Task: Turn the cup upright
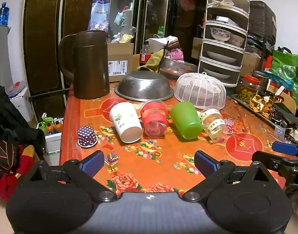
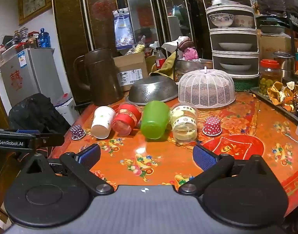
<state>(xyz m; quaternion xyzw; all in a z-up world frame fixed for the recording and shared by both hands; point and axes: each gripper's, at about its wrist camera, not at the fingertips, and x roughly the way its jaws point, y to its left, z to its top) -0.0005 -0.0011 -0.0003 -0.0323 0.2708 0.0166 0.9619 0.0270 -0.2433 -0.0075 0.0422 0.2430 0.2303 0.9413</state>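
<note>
Several cups lie on their sides in a row on the orange flowered table: a white paper cup, a clear cup with red bands, a green cup and a clear cup with yellow bands. A purple dotted cup and a red dotted cup stand upside down at the row's ends. My left gripper and right gripper are both open and empty, hovering short of the row.
Behind the cups are a brown jug, an upturned steel colander and a white mesh food cover. A tiered dish rack stands at the back right. A tray of peels lines the right edge.
</note>
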